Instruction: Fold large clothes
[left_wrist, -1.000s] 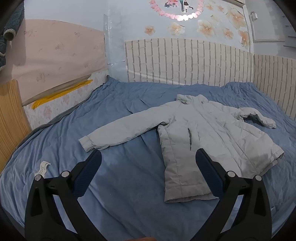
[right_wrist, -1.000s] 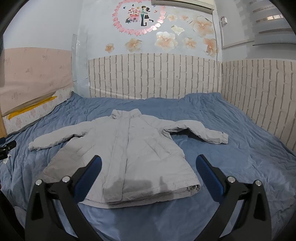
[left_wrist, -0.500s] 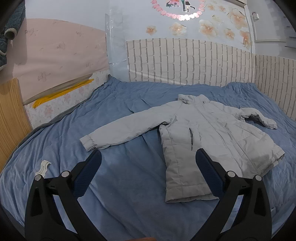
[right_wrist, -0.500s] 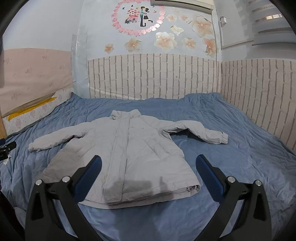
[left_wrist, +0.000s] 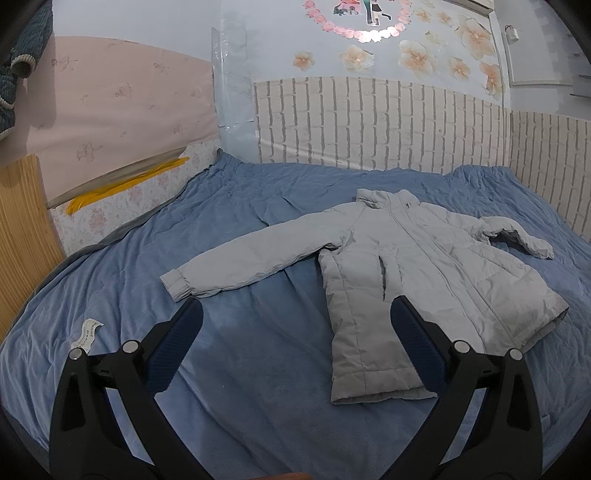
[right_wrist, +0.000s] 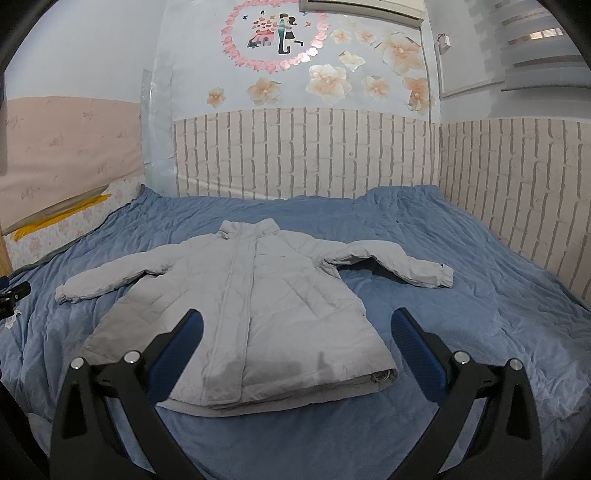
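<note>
The grey padded jacket (right_wrist: 240, 317) is laid flat, front up, in the middle of the blue bed (right_wrist: 480, 332), collar toward the brick-papered headboard edge and both sleeves spread out, presumably so folding can begin from a smooth start. Nothing has been folded yet. The left gripper (left_wrist: 295, 328) is held above the near edge, jaws wide apart and empty, aimed beside the left sleeve cuff (left_wrist: 177, 284). The right gripper (right_wrist: 295, 332) is likewise held wide and empty over the hem.
</note>
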